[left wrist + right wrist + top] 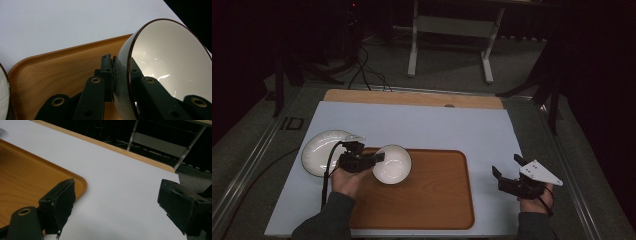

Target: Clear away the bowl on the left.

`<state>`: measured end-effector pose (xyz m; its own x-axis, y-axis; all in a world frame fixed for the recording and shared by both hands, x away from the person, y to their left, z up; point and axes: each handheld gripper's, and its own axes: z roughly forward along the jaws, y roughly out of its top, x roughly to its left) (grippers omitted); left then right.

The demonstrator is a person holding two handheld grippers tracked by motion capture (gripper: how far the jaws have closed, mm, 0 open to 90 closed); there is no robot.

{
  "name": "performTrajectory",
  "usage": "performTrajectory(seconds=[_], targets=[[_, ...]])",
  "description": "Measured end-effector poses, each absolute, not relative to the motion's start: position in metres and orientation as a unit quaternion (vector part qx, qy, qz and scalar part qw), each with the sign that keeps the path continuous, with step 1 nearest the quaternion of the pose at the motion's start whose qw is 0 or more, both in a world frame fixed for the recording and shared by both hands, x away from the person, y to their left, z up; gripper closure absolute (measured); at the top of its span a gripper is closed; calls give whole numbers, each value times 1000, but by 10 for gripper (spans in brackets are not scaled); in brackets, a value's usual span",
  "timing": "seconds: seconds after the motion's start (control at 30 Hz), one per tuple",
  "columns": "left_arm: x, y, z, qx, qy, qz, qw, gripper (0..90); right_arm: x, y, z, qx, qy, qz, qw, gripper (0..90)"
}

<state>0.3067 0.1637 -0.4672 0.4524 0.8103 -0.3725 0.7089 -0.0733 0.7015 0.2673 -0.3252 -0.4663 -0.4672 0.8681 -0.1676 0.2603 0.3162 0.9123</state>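
At the far left of the high view, a shallow white round plate with a dark rim (319, 151) lies flat on the pale blue-white table cover (422, 125), just beside the left edge of the rounded-corner wooden tray (432, 200). Next to it, the left gripper (374, 158) is clamped on the rim of a glossy white ceramic bowl with a dark brown edge (393, 164). The left gripper view shows how: one black jaw presses the outer wall, the other lies inside the bowl (170, 62), the rim pinched between the pads. The bowl sits over the tray's upper left corner, tipped so that its mouth faces sideways in the gripper's own view. Whether its base touches the tray (57, 72) is hard to tell from these angles; it looks lifted or at least tilted.

The step in hand appears to be carrying the bowl by its rim and placing it on the tray. The next move likely calls for levelling the bowl, lowering it until the base rests flat, and only then releasing, since a thin rim grip on glazed ceramic could slip.

Far right, the right gripper (510, 170) hovers over the table cover beside the tray's right edge (80, 182), jaws spread wide with nothing between them.
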Motion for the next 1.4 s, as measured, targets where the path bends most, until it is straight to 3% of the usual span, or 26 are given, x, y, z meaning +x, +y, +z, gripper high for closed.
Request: performTrajectory(seconds=[1.4], targets=[[308,132,-491,762,507,36,401,818,267,-325,-466,382,735,441,345,143]])
